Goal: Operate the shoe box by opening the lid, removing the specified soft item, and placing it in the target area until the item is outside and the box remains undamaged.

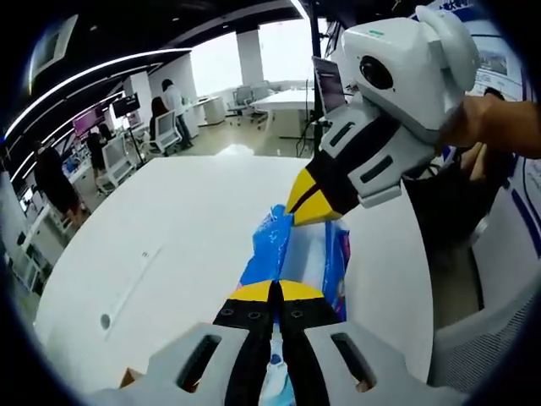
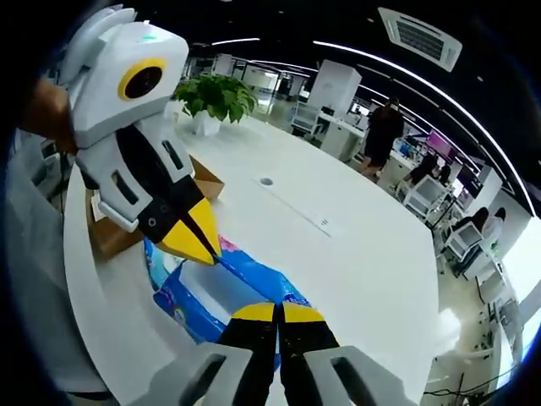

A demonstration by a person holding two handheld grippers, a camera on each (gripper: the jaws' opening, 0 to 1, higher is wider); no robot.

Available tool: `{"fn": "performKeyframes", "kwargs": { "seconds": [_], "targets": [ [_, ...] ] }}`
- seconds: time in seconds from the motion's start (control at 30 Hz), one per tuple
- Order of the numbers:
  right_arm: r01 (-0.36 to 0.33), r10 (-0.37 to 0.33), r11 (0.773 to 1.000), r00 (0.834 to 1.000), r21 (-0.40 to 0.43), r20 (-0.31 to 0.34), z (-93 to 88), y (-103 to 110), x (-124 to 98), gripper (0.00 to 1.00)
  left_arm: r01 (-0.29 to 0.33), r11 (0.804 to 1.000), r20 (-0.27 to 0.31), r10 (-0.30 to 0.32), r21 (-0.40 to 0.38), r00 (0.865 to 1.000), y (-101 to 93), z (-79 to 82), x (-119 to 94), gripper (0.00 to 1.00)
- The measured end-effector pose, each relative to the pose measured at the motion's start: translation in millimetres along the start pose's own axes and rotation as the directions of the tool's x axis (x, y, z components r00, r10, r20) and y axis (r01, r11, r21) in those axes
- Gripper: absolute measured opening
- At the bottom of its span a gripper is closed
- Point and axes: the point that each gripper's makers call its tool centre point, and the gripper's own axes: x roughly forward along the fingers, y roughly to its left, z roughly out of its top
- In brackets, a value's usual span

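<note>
Both claws [image 1: 277, 292] [image 2: 277, 311] closed on blue soft pack [image 1: 270, 245] ends.

text: none legible | blue packet [image 1: 287, 254]: print too blurred to read
</note>
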Motion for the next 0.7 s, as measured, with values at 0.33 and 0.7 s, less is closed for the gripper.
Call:
{"fn": "performKeyframes", "kwargs": {
  "seconds": [0.33, 0.7],
  "targets": [
    [-0.001, 0.001, 1.0, 1.0, -0.003, -0.029, -15.9, -15.1, 9.4, 0.0, 0.029, 0.999, -0.007, -0.03, -0.023, 1.0, -0.8, -1.5, 24.6, 0.0],
    [-0.001, 0.0, 1.0, 0.998, -0.015, -0.058, -29.2, -25.6, 15.3, 0.0, 0.062, 0.997, -0.013, -0.062, -0.055, 0.998, -3.3, -4.0, 47.5, 0.0]
  ]
}}
